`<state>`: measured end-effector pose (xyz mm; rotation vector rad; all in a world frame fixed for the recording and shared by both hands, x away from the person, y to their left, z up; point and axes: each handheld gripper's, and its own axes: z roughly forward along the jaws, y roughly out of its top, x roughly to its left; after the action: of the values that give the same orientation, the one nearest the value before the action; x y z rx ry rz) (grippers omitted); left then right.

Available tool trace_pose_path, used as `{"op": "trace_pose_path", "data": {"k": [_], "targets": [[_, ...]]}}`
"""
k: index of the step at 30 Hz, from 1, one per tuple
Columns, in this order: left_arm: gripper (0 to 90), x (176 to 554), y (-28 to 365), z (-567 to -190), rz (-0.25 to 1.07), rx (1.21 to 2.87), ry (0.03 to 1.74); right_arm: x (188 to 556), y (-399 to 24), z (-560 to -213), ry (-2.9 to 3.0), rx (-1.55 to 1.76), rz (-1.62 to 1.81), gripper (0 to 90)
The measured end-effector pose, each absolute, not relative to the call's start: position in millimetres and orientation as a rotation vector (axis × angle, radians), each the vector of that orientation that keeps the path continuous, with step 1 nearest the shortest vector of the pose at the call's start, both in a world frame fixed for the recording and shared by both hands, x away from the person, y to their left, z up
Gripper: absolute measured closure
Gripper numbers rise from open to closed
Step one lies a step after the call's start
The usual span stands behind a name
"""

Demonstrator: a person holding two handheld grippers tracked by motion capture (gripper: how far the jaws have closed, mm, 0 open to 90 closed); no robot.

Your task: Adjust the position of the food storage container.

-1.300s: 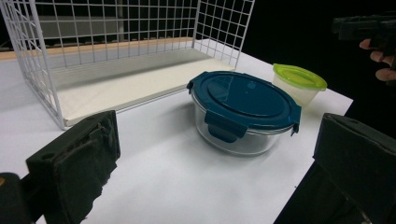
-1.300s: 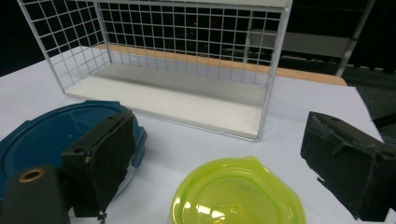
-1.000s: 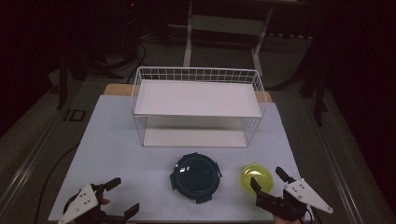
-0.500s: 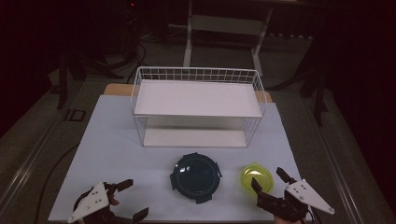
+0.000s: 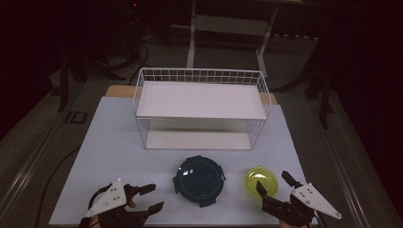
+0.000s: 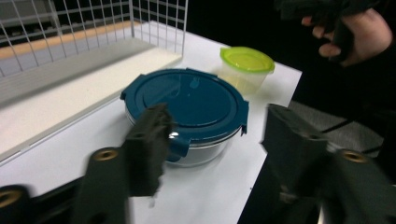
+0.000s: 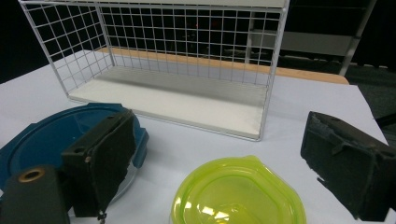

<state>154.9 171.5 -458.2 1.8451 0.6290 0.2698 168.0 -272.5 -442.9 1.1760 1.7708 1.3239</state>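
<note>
Dark surroundings close in on a white tabletop [image 5: 114,142], with metal stands and cables dim in the background and grey floor at either side; a white wire-mesh shelf rack with two pale boards [image 5: 202,99] stands towards the far edge. Nearer the person sit a round glass container with a dark blue clip-on lid [image 5: 199,179], at the middle, and just to its right a small clear tub with a yellow-green lid [image 5: 260,180]; the two stand near each other but apart. The step looks like an approach, nothing yet lifted. The left gripper [image 5: 149,199] lies near the front left corner, aimed at the blue-lidded container; its jaws have just been closing and now stand partly apart with nothing between them. The right gripper [image 5: 275,183] has its jaws spread wide either side of the yellow-green tub's near rim, not pressing it. Next, I judge, the right one needs to advance and pinch the tub squarely; the left must reopen to span the wider container.
</note>
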Motion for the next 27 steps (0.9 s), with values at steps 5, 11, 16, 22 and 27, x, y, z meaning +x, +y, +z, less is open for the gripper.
{"op": "trace_pose_path", "data": {"k": [5, 11, 16, 22, 27], "targets": [[63.3, 158.6, 161.3, -465.8, 0.278, 1.893, 0.640, 168.2, -272.6, -443.1, 1.774, 1.177, 1.326, 10.0], [79.0, 165.6, 154.7, -477.1, 0.254, 1.915, 0.665, 167.7, -271.8, -443.0, 1.779, 1.178, 1.330, 10.0], [87.8, 170.2, 147.4, -485.7, 0.218, 1.952, 0.657, 168.3, -272.1, -443.5, 1.782, 1.178, 1.332, 10.0], [88.5, 176.2, 135.0, -498.2, 0.203, 2.008, 0.656, 167.8, -271.2, -443.7, 1.786, 1.174, 1.332, 10.0], [88.6, 183.3, 124.5, -504.2, 0.200, 2.042, 0.661, 168.1, -271.3, -443.9, 1.788, 1.173, 1.334, 10.0]]}}
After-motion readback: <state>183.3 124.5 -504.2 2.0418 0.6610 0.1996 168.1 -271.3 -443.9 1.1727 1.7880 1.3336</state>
